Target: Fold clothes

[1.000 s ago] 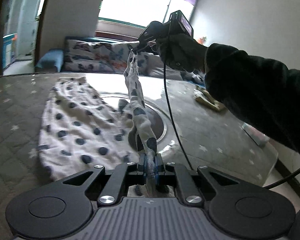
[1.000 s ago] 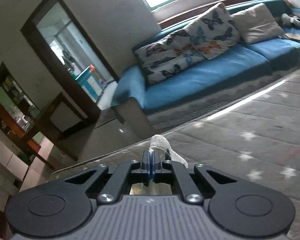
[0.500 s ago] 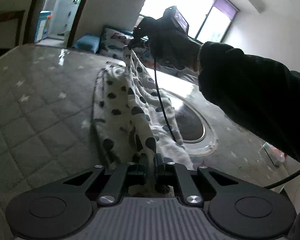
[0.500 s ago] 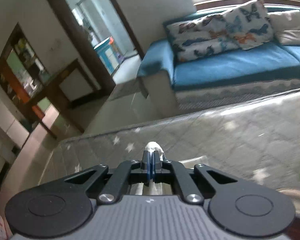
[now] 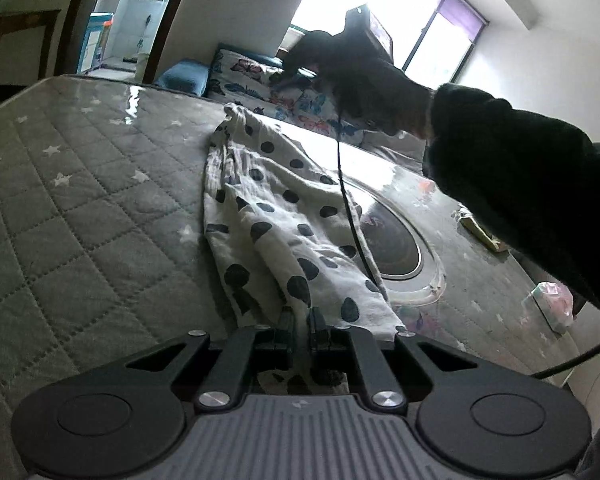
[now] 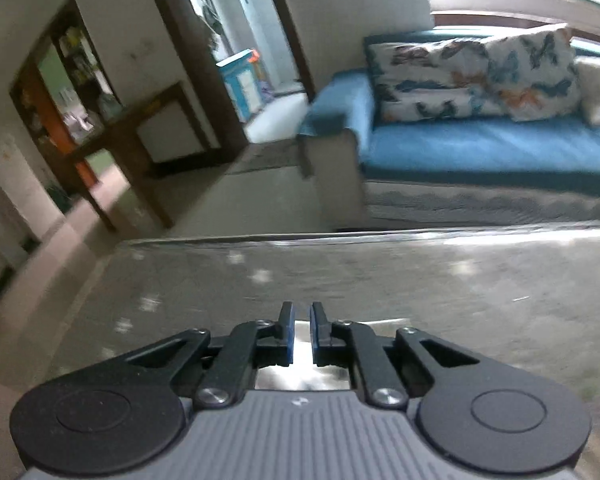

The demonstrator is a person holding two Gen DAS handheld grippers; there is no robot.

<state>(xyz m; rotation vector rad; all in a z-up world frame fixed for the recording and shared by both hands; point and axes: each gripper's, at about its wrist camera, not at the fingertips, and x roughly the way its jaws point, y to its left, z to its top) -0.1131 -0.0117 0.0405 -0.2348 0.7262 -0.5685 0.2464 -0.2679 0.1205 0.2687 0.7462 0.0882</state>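
A white cloth with dark polka dots (image 5: 284,216) lies in a long folded strip on the grey star-quilted surface (image 5: 80,200). My left gripper (image 5: 300,316) is shut on its near end. The far end (image 5: 232,111) rests loose on the quilt. My right gripper (image 5: 286,76), held by a gloved hand, hovers above and beyond that far end. In the right wrist view the right gripper (image 6: 300,314) has its jaws opening, a narrow gap with nothing between them. The cloth is out of that view.
A round glass disc (image 5: 396,248) is set in the surface beside the cloth. A yellowish item (image 5: 480,234) and a small packet (image 5: 552,304) lie at the right. A dark sleeve (image 5: 520,184) and cable (image 5: 346,200) cross over. A blue sofa (image 6: 480,148) with butterfly pillows stands beyond the far edge.
The cloth was stretched in the air between both grippers. The right gripper has let go of its end, and the cloth now lies on the quilt. Both grippers swung left.
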